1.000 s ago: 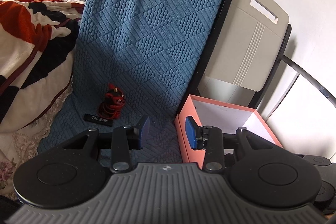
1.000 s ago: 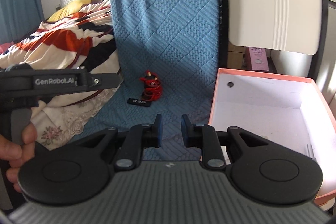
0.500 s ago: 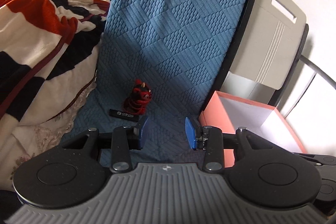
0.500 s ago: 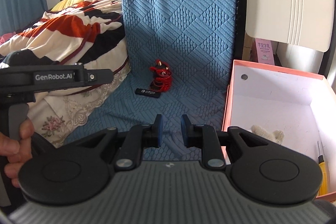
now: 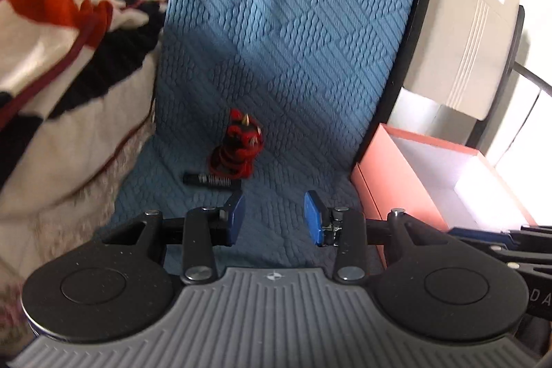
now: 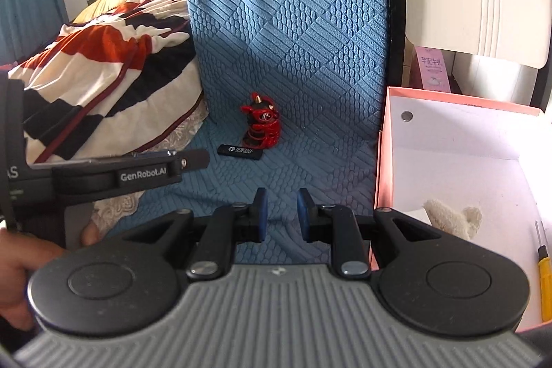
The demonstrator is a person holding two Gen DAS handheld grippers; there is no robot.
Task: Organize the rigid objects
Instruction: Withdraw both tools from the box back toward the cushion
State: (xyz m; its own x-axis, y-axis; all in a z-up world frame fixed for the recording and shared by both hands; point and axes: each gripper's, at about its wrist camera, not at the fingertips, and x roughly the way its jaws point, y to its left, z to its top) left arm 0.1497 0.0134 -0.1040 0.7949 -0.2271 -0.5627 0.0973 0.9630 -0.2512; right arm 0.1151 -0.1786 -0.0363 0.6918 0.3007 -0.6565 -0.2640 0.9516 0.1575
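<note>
The left gripper (image 5: pixel 274 218) is held above the blue quilted mat (image 5: pixel 276 57) with its jaws spread wide and nothing between the blue pads (image 5: pixel 235 212). Ahead of it and slightly toward its left finger, the red figurine (image 5: pixel 241 143) stands upright on the mat; the black rectangular stick (image 5: pixel 211 179) lies flat just in front of the figurine, nearer the gripper. The pink box (image 5: pixel 379 175) sits open beside the right finger. The right gripper (image 6: pixel 280 214) has its jaws parted by a narrow gap and holds nothing. To its right, the pink box contains a plush toy (image 6: pixel 452 218) and a yellow-handled screwdriver (image 6: pixel 545 275).
</note>
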